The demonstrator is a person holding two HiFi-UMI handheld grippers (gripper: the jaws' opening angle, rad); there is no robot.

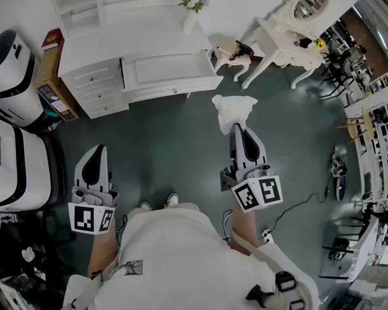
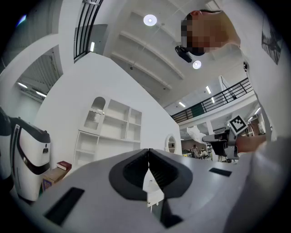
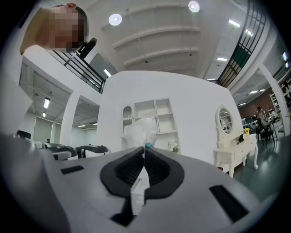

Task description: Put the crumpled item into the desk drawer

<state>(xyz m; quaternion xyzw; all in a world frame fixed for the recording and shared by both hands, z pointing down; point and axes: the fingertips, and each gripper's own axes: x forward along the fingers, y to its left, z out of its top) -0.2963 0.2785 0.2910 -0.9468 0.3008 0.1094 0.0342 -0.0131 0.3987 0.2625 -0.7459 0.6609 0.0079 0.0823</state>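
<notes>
A person stands facing a white desk (image 1: 92,52), its drawer (image 1: 169,69) pulled open. The right gripper (image 1: 239,127) is clamped on the crumpled item (image 1: 234,108) (white and thin), over the floor (image 1: 162,146) just short of the drawer. The left gripper (image 1: 98,150), jaws together on nothing, is well apart from it.

Bright ceiling lights, soft shadows, heavy fisheye distortion, dark corners.
</notes>
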